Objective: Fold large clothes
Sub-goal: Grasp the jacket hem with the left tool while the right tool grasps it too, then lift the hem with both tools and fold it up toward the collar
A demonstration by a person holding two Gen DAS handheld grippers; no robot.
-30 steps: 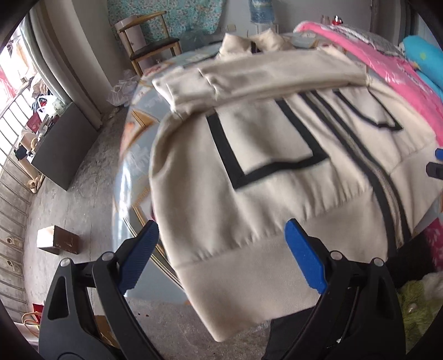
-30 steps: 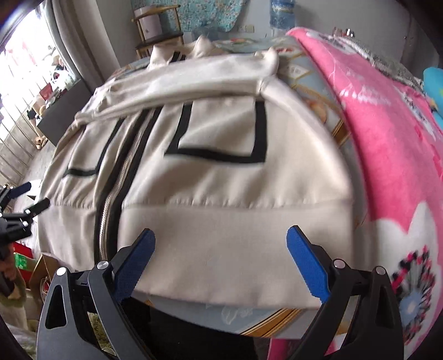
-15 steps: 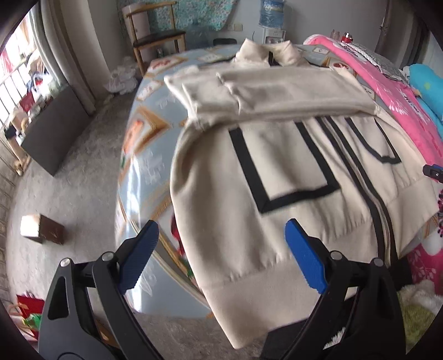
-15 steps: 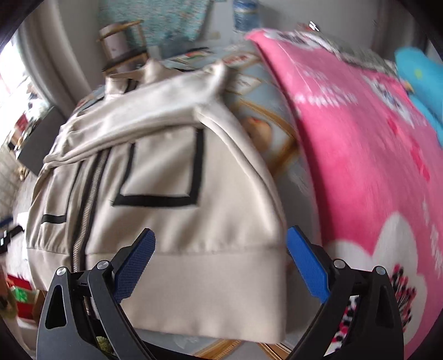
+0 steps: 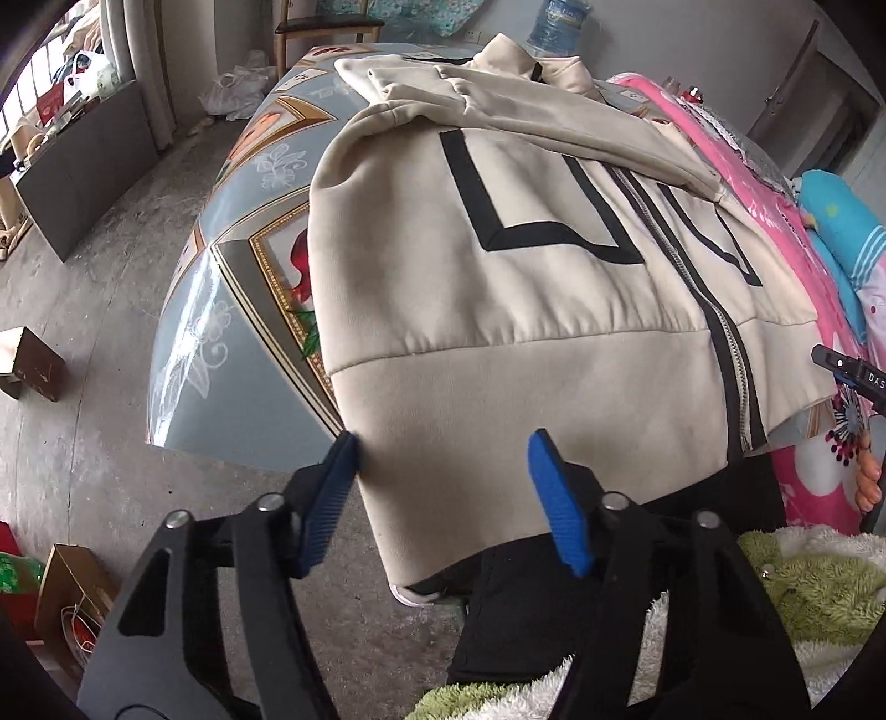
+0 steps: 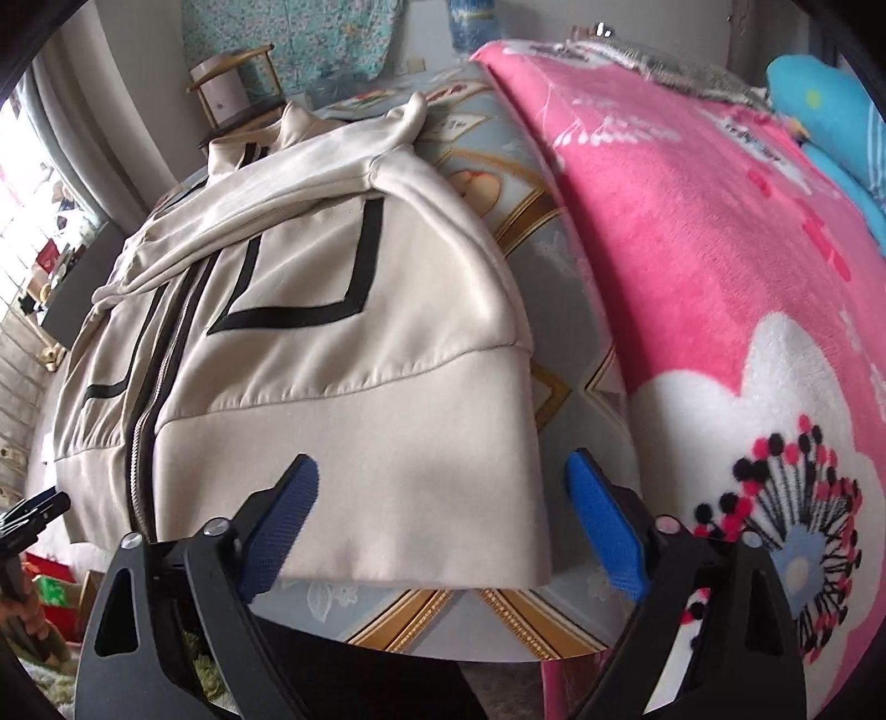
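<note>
A cream zip jacket [image 5: 498, 266] with black lines lies front-up on the patterned table [image 5: 232, 288], sleeves folded across its chest. Its wide hem band hangs over the near edge. My left gripper [image 5: 443, 498] straddles the hem's left corner; its jaws are closing, the left pad [image 5: 332, 493] at the cloth's edge, the right pad clear of it. In the right wrist view the jacket [image 6: 332, 343] shows its right hem corner between the pads of my right gripper [image 6: 443, 526], whose jaws are wide and closing slightly without pressing. Each gripper's tip shows at the other view's edge.
A pink flowered blanket [image 6: 720, 249] covers the table's right side, with a blue pillow [image 6: 819, 111] behind. A wooden chair [image 5: 326, 27] and water bottle [image 5: 559, 25] stand at the far end. Boxes [image 5: 27, 360] sit on the concrete floor at left; green fluffy fabric [image 5: 803, 587] lies below.
Both grippers have come down closer to the jacket's hem, each over a corner. The left jaws have narrowed clearly; the right jaws only a little.
</note>
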